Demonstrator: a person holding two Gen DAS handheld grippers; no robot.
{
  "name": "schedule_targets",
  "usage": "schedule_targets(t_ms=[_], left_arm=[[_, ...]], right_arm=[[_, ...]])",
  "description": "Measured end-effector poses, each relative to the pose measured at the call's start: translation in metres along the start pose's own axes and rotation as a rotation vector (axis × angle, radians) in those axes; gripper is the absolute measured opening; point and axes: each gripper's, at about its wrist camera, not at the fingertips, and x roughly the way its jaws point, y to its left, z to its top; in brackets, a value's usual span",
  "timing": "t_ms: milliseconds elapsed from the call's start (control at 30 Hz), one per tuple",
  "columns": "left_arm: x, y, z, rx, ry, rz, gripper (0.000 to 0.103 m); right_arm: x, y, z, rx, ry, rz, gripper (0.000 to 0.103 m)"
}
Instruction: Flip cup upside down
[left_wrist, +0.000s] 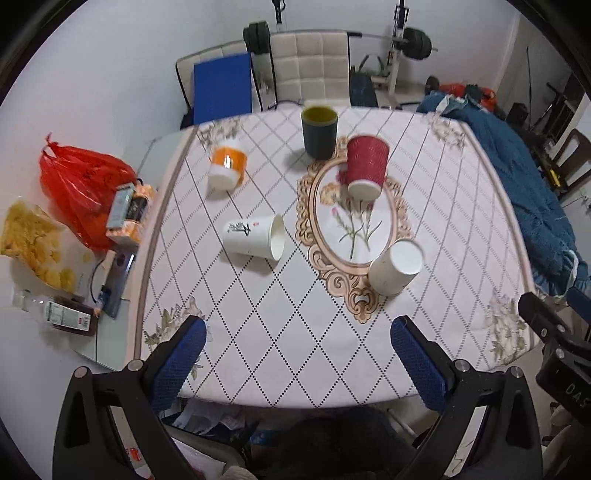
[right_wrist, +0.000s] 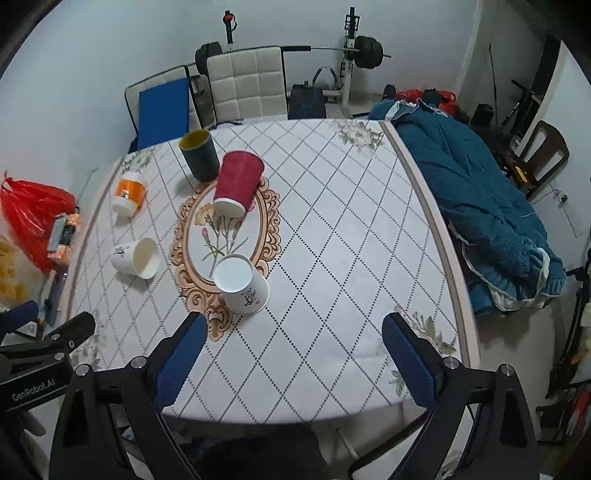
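Cups are spread over the diamond-patterned tablecloth (left_wrist: 258, 314). Farthest left, an orange-banded cup (left_wrist: 226, 164) is seen inverted, base up. Near it, a white paper cup (left_wrist: 255, 236) is laid on its side, mouth toward the oval floral medallion (left_wrist: 354, 221). Behind, a dark green cup (left_wrist: 319, 131) is stood upright, and just beside it a red ribbed cup (left_wrist: 366, 168) is set base up. Toward the right, another white paper cup (left_wrist: 396, 266) is placed upside down on the medallion's edge. Both the left gripper (left_wrist: 297, 354) and right gripper (right_wrist: 293, 354) are held wide apart over the near table edge, nothing grasped.
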Motion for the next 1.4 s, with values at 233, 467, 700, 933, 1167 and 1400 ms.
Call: schedule_targets(t_ms=[233, 467, 700, 933, 1167, 1400], left_arm=[[-0.063, -0.002, -0.01, -0.017, -0.066, -0.005, 0.102], [-0.112, -0.012, -0.021, -0.023, -0.106, -0.024, 0.102], [-0.133, -0.02, -0.029, -0.022, -0.057, -0.04, 0.102], [-0.147, -0.024, -0.034, -0.024, -0.004, -0.051, 0.102], [-0.153, -0.025, -0.033, -0.027, 0.001, -0.041, 0.102], [-0.165, -0.022, -0.028, -0.031, -0.02, -0.047, 0.102]], right_arm=[[-0.069, -0.006, -0.006, -0.033, -0.045, -0.022, 0.098], [-0.138, -0.01, -0.014, -0.08, -0.089, -0.016, 0.098], [-0.185, -0.02, -0.015, -0.072, -0.102, -0.012, 0.098], [-0.206, -0.023, -0.018, -0.095, -0.07, 0.002, 0.098], [-0.211, -0.024, -0.016, -0.097, -0.034, 0.015, 0.098], [-0.213, -0.025, -0.008, -0.084, -0.03, 0.029, 0.098]])
